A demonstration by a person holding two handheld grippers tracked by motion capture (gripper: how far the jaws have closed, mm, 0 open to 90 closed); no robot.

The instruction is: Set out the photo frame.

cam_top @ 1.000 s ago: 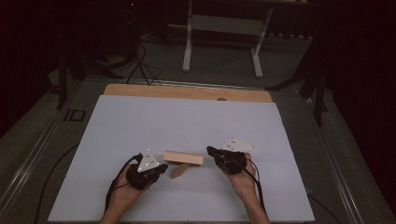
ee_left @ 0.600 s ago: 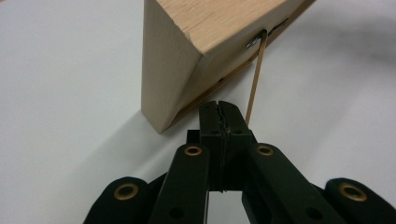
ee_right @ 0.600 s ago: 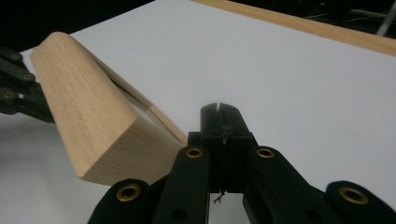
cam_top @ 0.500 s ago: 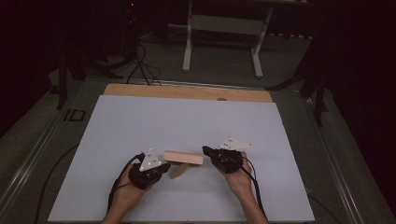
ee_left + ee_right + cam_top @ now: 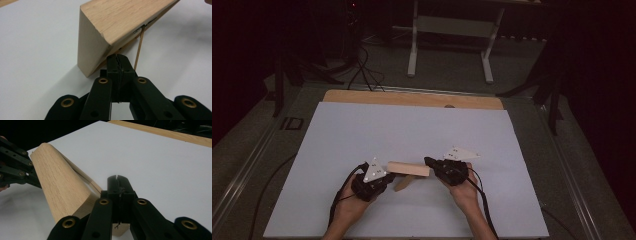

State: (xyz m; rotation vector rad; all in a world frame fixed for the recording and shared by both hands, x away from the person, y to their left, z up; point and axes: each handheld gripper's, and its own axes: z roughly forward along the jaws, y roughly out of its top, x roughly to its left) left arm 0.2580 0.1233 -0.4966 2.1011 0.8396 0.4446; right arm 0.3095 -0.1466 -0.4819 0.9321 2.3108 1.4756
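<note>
A wooden block point(image 5: 408, 168) is sitting low in the middle of the high view, on the white desk point(image 5: 412, 130), between the two grippers. Its long side is running left to right. A thin wooden piece point(image 5: 402, 183) is sticking out under it, toward the bottom of the frame.

The left gripper point(image 5: 381, 179) is touching the block's left end, with the left hand point(image 5: 348, 210) coming up from the bottom edge. In the left gripper view the black fingers point(image 5: 113, 65) are pressed together just under the block's point(image 5: 117, 22) near corner. A thin stick point(image 5: 139, 47) is leaning down from the block beside them. I cannot tell if the fingers are pinching anything.

The right gripper point(image 5: 430, 162) is touching the block's right end, and the right hand point(image 5: 464, 192) is reaching in from the bottom. In the right gripper view its fingers point(image 5: 124, 185) are together too, lying just beside the block point(image 5: 60, 185). The other gripper point(image 5: 15, 162) is showing at the left edge there.

A wooden strip point(image 5: 412, 99) is running along the desk's far edge. Past it, a grey stand point(image 5: 452, 30) and dark cables point(image 5: 362, 65) are resting on the floor.
</note>
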